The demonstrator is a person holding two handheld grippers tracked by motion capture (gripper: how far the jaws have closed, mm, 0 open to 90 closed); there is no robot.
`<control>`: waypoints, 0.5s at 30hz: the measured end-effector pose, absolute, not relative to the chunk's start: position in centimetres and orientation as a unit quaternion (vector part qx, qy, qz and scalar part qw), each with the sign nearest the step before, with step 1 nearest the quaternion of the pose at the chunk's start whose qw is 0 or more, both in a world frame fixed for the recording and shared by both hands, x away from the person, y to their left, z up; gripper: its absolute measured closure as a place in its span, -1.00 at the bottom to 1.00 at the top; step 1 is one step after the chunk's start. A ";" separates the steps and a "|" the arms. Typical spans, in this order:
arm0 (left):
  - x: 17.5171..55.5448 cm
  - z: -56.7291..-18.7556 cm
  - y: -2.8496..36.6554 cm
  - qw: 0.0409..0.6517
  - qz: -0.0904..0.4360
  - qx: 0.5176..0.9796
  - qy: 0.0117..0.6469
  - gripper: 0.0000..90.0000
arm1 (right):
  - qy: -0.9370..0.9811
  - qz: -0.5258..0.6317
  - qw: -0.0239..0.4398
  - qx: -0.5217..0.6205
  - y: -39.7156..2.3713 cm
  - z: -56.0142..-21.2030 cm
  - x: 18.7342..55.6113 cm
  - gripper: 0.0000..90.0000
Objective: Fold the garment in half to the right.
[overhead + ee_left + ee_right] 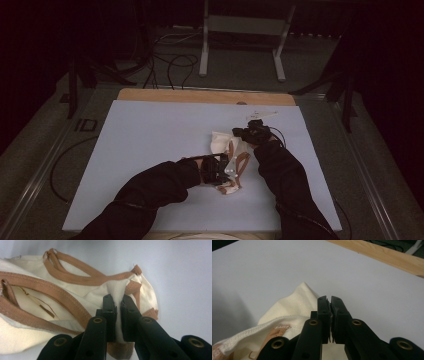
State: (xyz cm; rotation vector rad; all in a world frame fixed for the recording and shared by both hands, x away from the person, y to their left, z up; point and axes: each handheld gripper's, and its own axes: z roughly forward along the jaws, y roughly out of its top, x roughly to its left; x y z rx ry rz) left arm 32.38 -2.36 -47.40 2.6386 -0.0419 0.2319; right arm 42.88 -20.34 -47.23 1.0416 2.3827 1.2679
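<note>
The white sheet [150, 150] covers most of the table, dim in the high view. A cream bag [222, 142] with brown straps [57, 293] lies crumpled right of the middle, partly hidden by hands. Close up, the left gripper [117, 300] pinches a fold of cloth. The right gripper [329, 300] is closed; whether it nips the bag's edge is unclear.

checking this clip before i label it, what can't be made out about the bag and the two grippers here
- High view: the cloth bag is small and dim; the left gripper and both sleeves cover parts of it, so its full shape is unclear.
- Right gripper view: the right gripper is shut, but whether cloth is pinched is unclear; its jaws hide the contact.
- Left gripper view: the left gripper is shut on the bag; the picture's left and bottom edges cut off the bag.
</note>
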 end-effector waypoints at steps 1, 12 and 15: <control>32.4 -47.5 -2.5 0.244 0.084 0.966 -0.016 0.87 | 0.817 0.434 0.122 0.360 -20.4 -47.4 42.9 0.94; 32.9 -48.0 -4.0 0.256 0.067 0.964 -0.010 0.74 | 0.815 0.426 0.123 0.373 -21.6 -48.6 43.3 0.94; 32.8 -48.0 -4.4 0.268 0.068 0.961 -0.010 0.60 | 0.814 0.426 0.123 0.376 -21.9 -48.8 43.4 0.94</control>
